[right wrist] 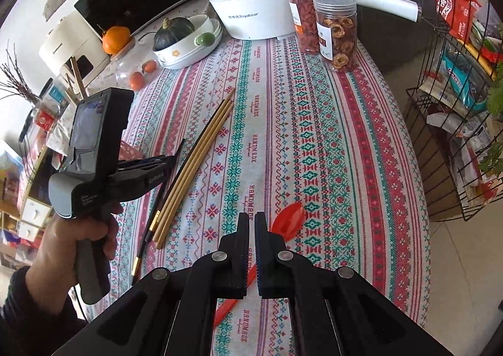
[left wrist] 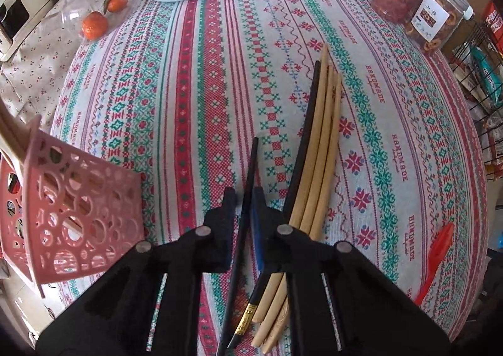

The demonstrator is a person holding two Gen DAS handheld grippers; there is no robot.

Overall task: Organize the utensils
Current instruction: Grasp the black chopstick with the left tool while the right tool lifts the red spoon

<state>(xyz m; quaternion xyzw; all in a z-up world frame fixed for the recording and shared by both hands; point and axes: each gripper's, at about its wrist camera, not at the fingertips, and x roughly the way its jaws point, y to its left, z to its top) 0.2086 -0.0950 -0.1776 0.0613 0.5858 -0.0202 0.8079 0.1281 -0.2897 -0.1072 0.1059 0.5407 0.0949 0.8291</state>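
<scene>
Left gripper (left wrist: 244, 195) clenched on one black chopstick (left wrist: 251, 173), mid-table, just left of the bamboo chopsticks (left wrist: 323, 142). Lift straight; keep clear of that bundle, then carry left to pink basket (left wrist: 78, 217). Right gripper (right wrist: 251, 224) closed, empty, above red spoon (right wrist: 287, 221).

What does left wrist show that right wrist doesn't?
Left wrist only: the pink basket, and the left gripper shut on a black chopstick.

Right wrist only: the hand holding the left gripper, the right gripper shut and empty above the red spoon, and the wire rack.

Both: wooden chopsticks, red spoon, jars, white pot, striped cloth.
</scene>
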